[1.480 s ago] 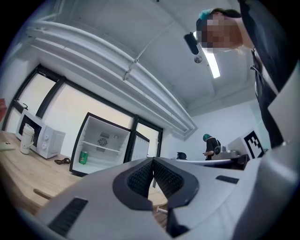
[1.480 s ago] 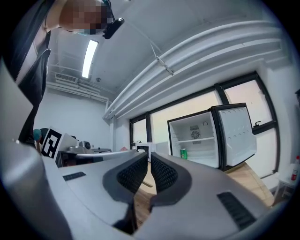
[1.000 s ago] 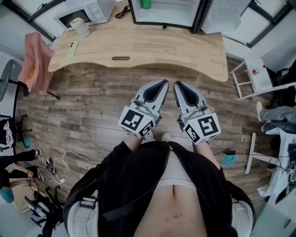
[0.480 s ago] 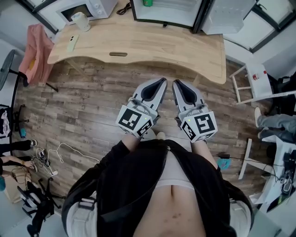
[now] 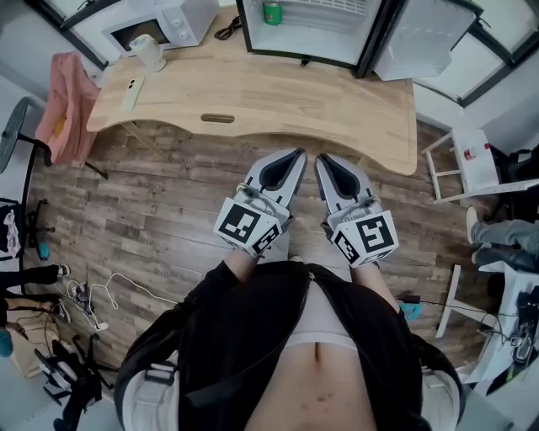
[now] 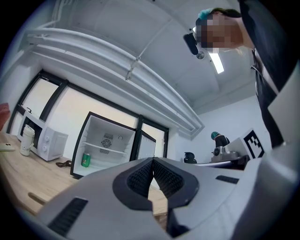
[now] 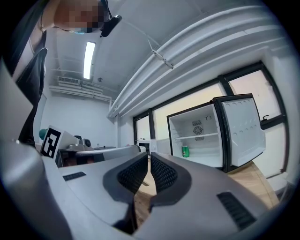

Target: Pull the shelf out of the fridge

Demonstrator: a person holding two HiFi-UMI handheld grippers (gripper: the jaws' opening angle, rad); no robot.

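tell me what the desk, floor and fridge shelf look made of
Desk: light wood, matte, with visible grain; could be veneer.
Floor: darker wood-look planks with mottled grain, maybe laminate.
Shelf: a thin pale slab, likely plastic or glass; too small to tell.

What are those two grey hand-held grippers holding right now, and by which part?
Nothing. The grey left hand-held gripper and the grey right hand-held gripper are both shut and empty, well short of the open white fridge.

A green can in the white fridge (black-framed), pale wooden table.
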